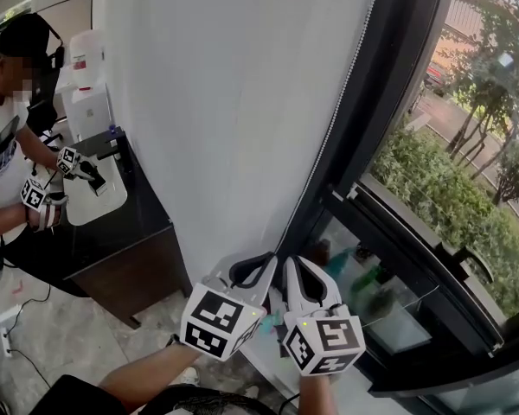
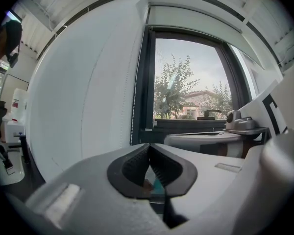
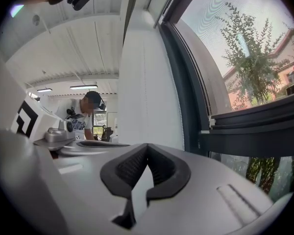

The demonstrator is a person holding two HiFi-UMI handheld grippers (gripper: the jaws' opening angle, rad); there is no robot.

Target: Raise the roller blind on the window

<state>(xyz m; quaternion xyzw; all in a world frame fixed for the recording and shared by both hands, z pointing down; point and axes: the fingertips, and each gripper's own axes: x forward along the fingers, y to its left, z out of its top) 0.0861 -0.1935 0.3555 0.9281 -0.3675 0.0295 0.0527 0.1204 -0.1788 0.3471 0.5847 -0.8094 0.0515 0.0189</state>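
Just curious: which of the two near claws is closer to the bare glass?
The right claw, on the side of the glass; the left claw is before the white blind.

Black-and-white marker cubes (image 1: 221,319), black window frame (image 1: 389,85)

The white roller blind (image 1: 233,102) fills twelve o'clock, with its bead chain (image 1: 342,111) at one. At six, the left gripper (image 1: 264,266) and right gripper (image 1: 292,266) sit side by side. A person (image 1: 9,145) stands at nine.

Head view steeply down beside blind (image 1: 242,102), both gripper views low, seemingly upward, sharing window frame (image 2: 143,82).
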